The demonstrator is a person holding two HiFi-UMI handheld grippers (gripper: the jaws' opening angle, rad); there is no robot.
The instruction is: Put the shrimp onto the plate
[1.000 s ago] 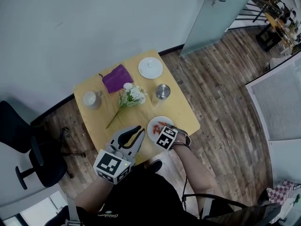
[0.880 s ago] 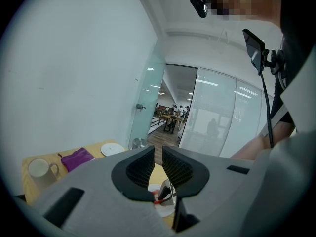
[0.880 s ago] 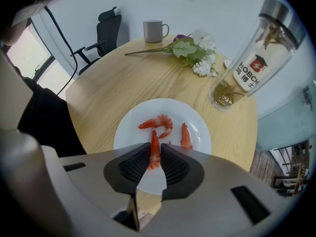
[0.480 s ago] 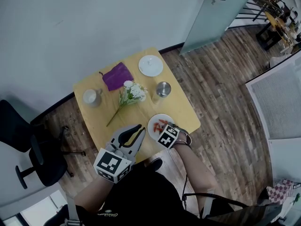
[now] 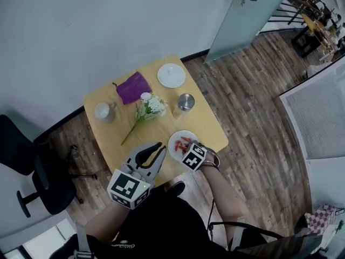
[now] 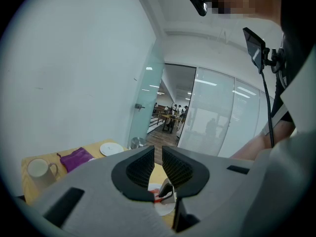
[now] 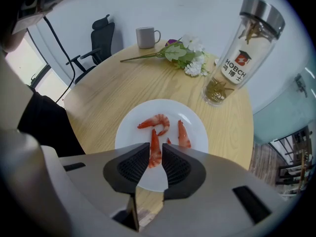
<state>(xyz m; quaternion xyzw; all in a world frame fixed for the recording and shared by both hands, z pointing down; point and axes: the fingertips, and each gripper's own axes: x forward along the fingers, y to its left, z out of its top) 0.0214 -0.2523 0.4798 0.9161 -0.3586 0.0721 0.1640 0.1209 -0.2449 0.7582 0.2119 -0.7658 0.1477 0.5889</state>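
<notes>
A white plate (image 7: 196,132) sits on the round wooden table (image 7: 108,102) with three shrimp on it. A curled shrimp (image 7: 157,122) and a straight shrimp (image 7: 183,135) lie free. The third shrimp (image 7: 155,149) points toward me, its thick end between the pads of my right gripper (image 7: 155,158), which is shut on it just above the plate. In the head view the right gripper (image 5: 188,151) sits at the near rim of the plate (image 5: 176,143). My left gripper (image 5: 160,148) hovers over the table's near edge, left of the plate, shut and holding nothing (image 6: 158,159).
A glass bottle with a steel cap (image 7: 237,58) stands behind the plate. White flowers (image 7: 185,53) and a grey mug (image 7: 145,37) lie farther back. A purple pouch (image 5: 132,88) and a white dish (image 5: 171,75) are at the far edge. An office chair (image 5: 27,171) stands left.
The right gripper has edged slightly to the right and back over the plate's near rim, so more of the plate and shrimp shows. The left gripper has stayed put.
</notes>
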